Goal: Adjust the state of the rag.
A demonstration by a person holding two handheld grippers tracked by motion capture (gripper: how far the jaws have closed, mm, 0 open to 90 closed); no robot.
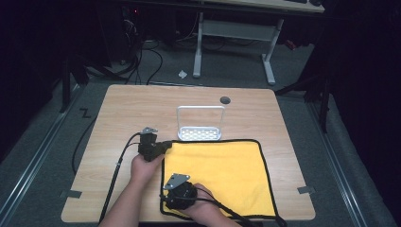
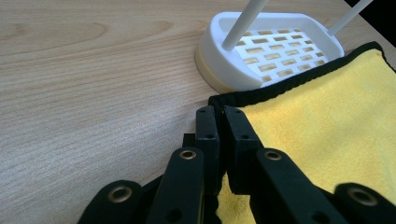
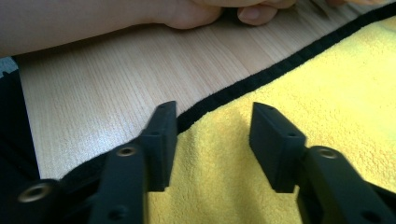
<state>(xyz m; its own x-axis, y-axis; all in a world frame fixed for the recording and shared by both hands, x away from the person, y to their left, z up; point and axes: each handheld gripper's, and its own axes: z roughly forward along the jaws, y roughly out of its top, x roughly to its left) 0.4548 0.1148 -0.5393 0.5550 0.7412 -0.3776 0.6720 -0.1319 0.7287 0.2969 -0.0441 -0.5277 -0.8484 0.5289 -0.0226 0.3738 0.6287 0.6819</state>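
A yellow cloth's (image 1: 217, 172) ten o'clock corner is pinched by the left gripper (image 2: 220, 122), while the right gripper (image 3: 212, 140), held wide, could miss the black hem.

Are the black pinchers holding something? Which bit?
The left gripper is shut on the yellow cloth, pinching its black-edged corner beside the white rack. The right gripper is open over the cloth's near edge, holding nothing.

1 yellow cloth (image 1: 222, 175), 1 white rack (image 1: 200, 125), 2 grippers
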